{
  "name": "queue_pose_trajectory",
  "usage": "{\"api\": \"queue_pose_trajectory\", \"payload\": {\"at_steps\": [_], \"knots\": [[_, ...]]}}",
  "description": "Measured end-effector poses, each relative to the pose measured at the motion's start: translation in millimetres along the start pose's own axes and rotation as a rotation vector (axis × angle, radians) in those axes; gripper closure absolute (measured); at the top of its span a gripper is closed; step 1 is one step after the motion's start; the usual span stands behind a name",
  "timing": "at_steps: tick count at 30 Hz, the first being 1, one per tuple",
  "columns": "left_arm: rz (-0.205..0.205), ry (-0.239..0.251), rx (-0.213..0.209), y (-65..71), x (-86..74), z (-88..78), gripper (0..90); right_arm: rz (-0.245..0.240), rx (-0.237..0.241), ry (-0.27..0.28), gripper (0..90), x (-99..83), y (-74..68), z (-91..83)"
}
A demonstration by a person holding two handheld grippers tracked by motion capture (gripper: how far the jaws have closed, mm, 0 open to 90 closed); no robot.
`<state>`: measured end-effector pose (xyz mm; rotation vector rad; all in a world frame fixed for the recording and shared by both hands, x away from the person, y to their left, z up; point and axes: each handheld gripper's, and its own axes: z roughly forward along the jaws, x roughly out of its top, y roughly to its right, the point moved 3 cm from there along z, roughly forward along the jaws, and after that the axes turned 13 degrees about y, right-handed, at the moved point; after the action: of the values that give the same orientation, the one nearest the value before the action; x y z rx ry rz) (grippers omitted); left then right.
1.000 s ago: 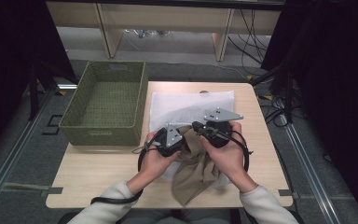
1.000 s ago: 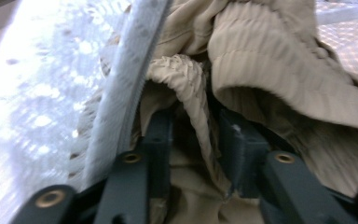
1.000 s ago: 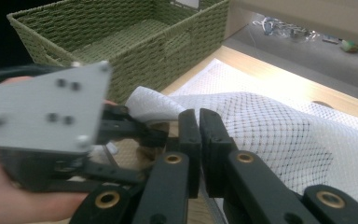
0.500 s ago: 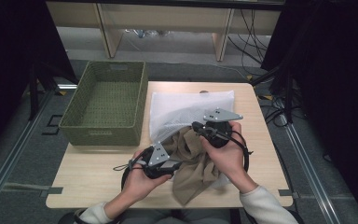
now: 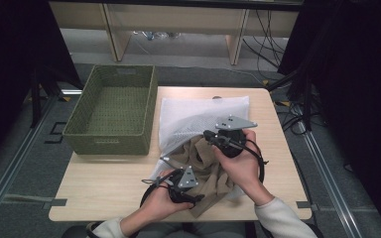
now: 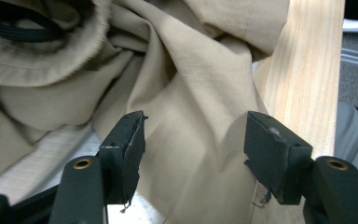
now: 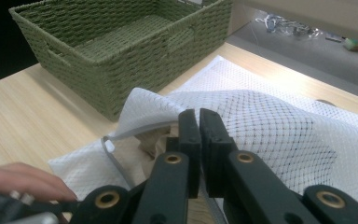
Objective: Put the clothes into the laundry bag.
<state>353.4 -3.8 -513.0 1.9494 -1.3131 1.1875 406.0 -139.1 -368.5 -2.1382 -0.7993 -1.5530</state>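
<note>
A white mesh bag (image 5: 198, 116) lies on the wooden table (image 5: 104, 181), and a beige garment (image 5: 206, 163) spills from its open end toward the front edge. My right gripper (image 5: 212, 137) is shut on the bag's upper rim (image 7: 140, 105) and holds it lifted over the garment. My left gripper (image 5: 198, 197) sits low over the garment's near end. Its jaws have just been opening and now stand apart around a fold of the beige cloth (image 6: 191, 116), the pads (image 6: 130, 140) not pressing on it.
A green woven basket (image 5: 111, 106) stands empty at the table's left, close beside the bag (image 7: 279, 121). The front edge of the table lies just beyond the garment's end (image 6: 303, 70). Cables trail from both grippers.
My left gripper has drawn away from the bag's mouth toward the front edge of the table and its jaws have spread. The right gripper has kept still, shut on the bag.
</note>
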Motion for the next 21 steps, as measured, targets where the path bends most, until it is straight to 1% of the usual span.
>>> {"api": "queue_pose_trajectory", "payload": {"at_steps": [1,2,3,4,5,6,9,11,12,13,14,15,17,18,19,20,21], "knots": [[0.004,-0.004,-0.004,0.9,-0.6,2.0,38.9,-0.001,0.002,-0.001,89.1,0.2,-0.2,0.0],[0.010,-0.010,0.001,1.8,-1.3,4.3,39.3,-0.010,0.003,0.003,89.1,0.2,0.0,0.7],[0.021,-0.019,0.004,1.7,-2.7,7.0,40.5,0.001,0.008,0.003,89.1,-0.3,-0.8,1.2],[0.016,-0.022,0.002,2.0,-3.6,8.5,44.8,-0.006,0.002,0.001,89.1,-0.4,-0.4,0.9],[0.012,-0.028,0.005,2.1,-5.0,10.3,46.1,-0.005,0.003,0.000,89.1,-0.5,-0.4,0.9],[0.019,-0.036,0.006,1.8,-6.2,11.6,47.4,-0.004,0.004,-0.001,89.1,-0.5,-0.5,0.9],[0.026,-0.047,0.010,2.5,-8.5,14.6,56.3,-0.005,0.010,-0.001,89.1,-0.6,-0.4,1.4],[0.051,-0.061,0.009,1.4,-8.5,15.8,63.3,-0.002,0.008,-0.010,89.1,-0.9,-0.7,0.9],[0.039,-0.054,-0.007,2.3,-8.2,17.2,66.8,-0.006,0.008,-0.009,89.1,-1.2,-0.7,1.3],[0.042,-0.055,-0.001,2.6,-7.6,18.1,69.6,-0.013,0.008,-0.008,89.1,-1.4,-0.8,1.8],[0.054,-0.062,-0.015,2.7,-6.9,18.4,72.1,-0.008,0.012,-0.006,89.1,-1.7,-1.7,2.7],[0.058,-0.064,-0.016,2.7,-6.0,18.7,74.8,-0.005,0.009,-0.009,89.1,-1.7,-2.3,2.4],[0.044,-0.054,-0.025,2.5,-4.3,19.7,82.5,-0.007,0.011,-0.013,89.1,-1.6,-2.7,1.8],[0.024,-0.046,-0.030,2.5,-3.1,19.9,86.4,-0.007,0.011,-0.013,89.1,-1.6,-2.7,1.6],[0.025,-0.047,-0.022,1.3,-1.7,19.7,88.2,-0.020,0.002,-0.011,89.1,-1.1,-2.1,1.1],[0.022,-0.036,-0.021,0.7,0.4,19.3,88.7,-0.025,0.004,-0.008,89.1,-0.8,-1.8,1.2],[0.015,-0.018,-0.017,0.6,3.4,18.3,89.1,-0.008,0.011,-0.005,89.1,-1.0,-3.3,2.0]]}}
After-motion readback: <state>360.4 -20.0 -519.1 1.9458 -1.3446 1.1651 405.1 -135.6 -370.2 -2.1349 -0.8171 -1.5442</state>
